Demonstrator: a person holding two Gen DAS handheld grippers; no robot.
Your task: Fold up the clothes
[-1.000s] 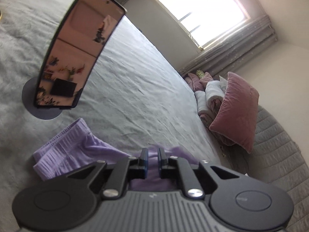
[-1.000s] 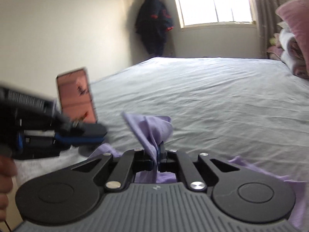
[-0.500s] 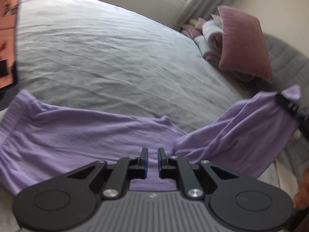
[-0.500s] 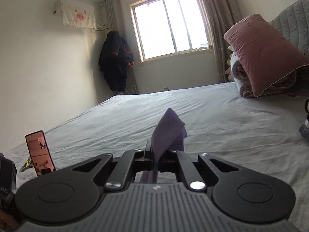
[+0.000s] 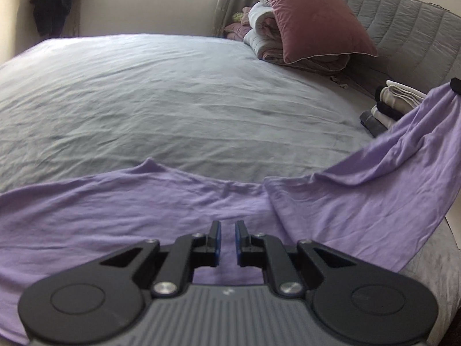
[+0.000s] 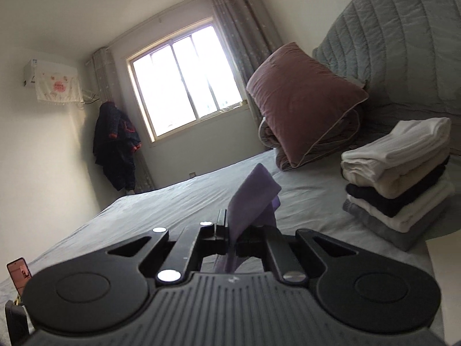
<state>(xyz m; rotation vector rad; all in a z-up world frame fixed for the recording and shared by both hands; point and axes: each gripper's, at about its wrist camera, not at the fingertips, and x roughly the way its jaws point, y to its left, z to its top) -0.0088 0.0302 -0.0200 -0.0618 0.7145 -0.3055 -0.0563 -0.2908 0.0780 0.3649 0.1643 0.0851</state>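
A purple garment (image 5: pixel 144 201) lies stretched across the near side of the grey bed (image 5: pixel 173 86). My left gripper (image 5: pixel 227 239) sits low over its near edge, jaws nearly together with purple cloth showing between the pads. The garment's right end rises off the bed to my right gripper (image 5: pixel 455 86), seen at the far right edge of the left wrist view. In the right wrist view my right gripper (image 6: pixel 229 230) is shut on a purple cloth corner (image 6: pixel 253 196) that sticks up between its fingers.
A stack of folded clothes (image 6: pixel 400 178) stands on the bed's right side near the padded headboard (image 5: pixel 403 28). A pink pillow (image 5: pixel 311 17) leans on rolled bedding. A phone on a stand (image 6: pixel 18 271) is at the far left. A dark coat (image 6: pixel 115 150) hangs by the window.
Both grippers have moved apart, drawing the bunched purple garment out long across the bed. The left view has rolled level and lost the phone. The right gripper swung right toward the folded stack.
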